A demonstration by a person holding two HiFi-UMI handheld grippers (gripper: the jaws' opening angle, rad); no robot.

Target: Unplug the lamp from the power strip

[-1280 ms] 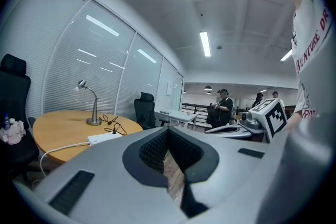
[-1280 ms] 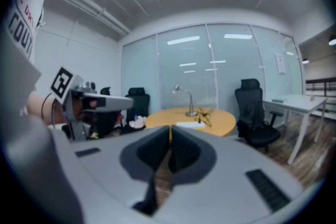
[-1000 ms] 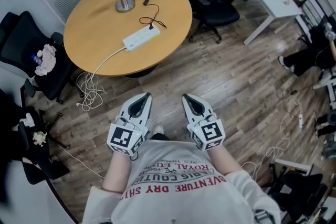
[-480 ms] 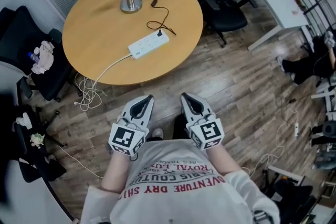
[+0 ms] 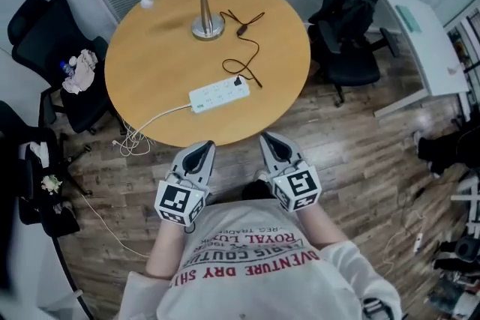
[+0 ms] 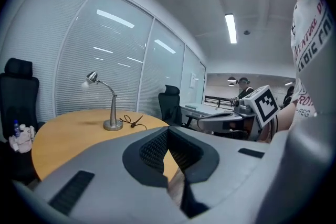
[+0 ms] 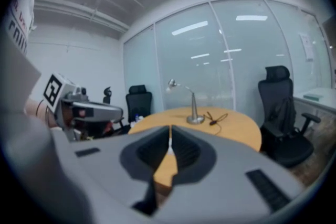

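A silver desk lamp [image 5: 201, 11] stands at the back of a round wooden table [image 5: 142, 71]. Its black cord [image 5: 244, 49] loops forward to a black plug [image 5: 238, 81] seated in the right end of a white power strip [image 5: 218, 93]. Both grippers hover before the table's near edge, well short of the strip. My left gripper [image 5: 198, 152] is shut and holds nothing. My right gripper [image 5: 271, 143] is shut and empty too. The lamp [image 6: 107, 105] shows far off in the left gripper view, and the lamp [image 7: 188, 99] again in the right gripper view.
Black office chairs stand around the table: one [image 5: 352, 19] at the right, one [image 5: 56, 49] at the left with clutter on its seat. The strip's white cable [image 5: 131, 135] hangs off the table's front left onto the wood floor. A white desk [image 5: 431, 34] is at far right.
The view has closed in on the table, which now lies lower and nearer to both grippers. The grippers keep their pose, jaws shut.
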